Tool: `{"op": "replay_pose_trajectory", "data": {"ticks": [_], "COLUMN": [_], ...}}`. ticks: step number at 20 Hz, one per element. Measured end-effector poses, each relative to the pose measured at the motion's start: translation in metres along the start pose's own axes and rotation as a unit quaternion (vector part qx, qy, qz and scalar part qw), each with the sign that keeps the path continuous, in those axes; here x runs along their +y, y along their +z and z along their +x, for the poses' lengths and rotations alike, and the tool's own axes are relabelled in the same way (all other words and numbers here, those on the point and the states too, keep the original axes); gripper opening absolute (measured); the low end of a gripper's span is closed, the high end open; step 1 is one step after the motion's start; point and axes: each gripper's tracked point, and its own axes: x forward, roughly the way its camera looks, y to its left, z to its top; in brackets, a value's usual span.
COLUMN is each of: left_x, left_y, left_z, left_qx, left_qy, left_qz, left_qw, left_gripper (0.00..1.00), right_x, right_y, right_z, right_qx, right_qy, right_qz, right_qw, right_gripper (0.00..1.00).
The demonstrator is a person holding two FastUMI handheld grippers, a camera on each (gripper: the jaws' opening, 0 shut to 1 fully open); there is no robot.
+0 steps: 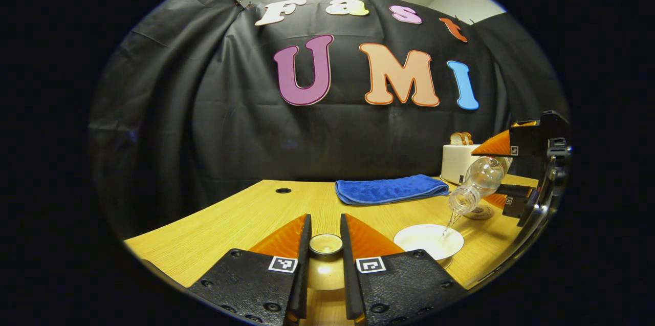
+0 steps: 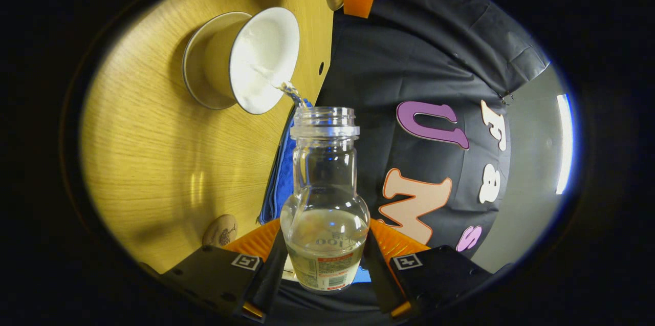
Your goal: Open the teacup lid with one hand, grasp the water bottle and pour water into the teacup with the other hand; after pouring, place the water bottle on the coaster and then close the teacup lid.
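My right claw [image 2: 325, 259] is clamped on the tilted bottle [image 2: 326, 203], its thin stream falling into the open cup [image 2: 263, 60] on the table [image 2: 153, 162], while my left claw [image 1: 325, 249] pinches the lid [image 1: 326, 244] aside; tipping further could overshoot the rim.

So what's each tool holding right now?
Left tool: closed on the lid.
Right tool: closed on the bottle, pouring into the cup.
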Motion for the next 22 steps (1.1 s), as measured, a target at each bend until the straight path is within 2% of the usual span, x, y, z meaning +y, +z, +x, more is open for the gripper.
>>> {"op": "replay_pose_trajectory", "data": {"ticks": [14, 19, 22], "left_x": [0.001, 0.0, 0.0], "left_y": [-0.001, 0.0, 0.0], "left_z": [0.0, 0.0, 0.001], "left_qx": [0.0, 0.0, -0.001], "left_qy": [0.002, 0.002, 0.002], "left_qz": [0.0, 0.0, 0.001], "left_qw": [1.0, 1.0, 1.0], "left_gripper": [0.27, 0.27, 0.27], "right_x": [-0.033, -0.037, -0.03], "right_y": [0.005, 0.006, 0.006], "right_z": [-0.003, -0.006, -0.005], "right_qx": [-0.022, -0.027, -0.026], "right_qy": [-0.068, -0.072, -0.055], "right_qz": [-0.056, -0.072, -0.041], "right_qw": [0.996, 0.994, 0.997], "right_gripper": [0.79, 0.78, 0.77]}}
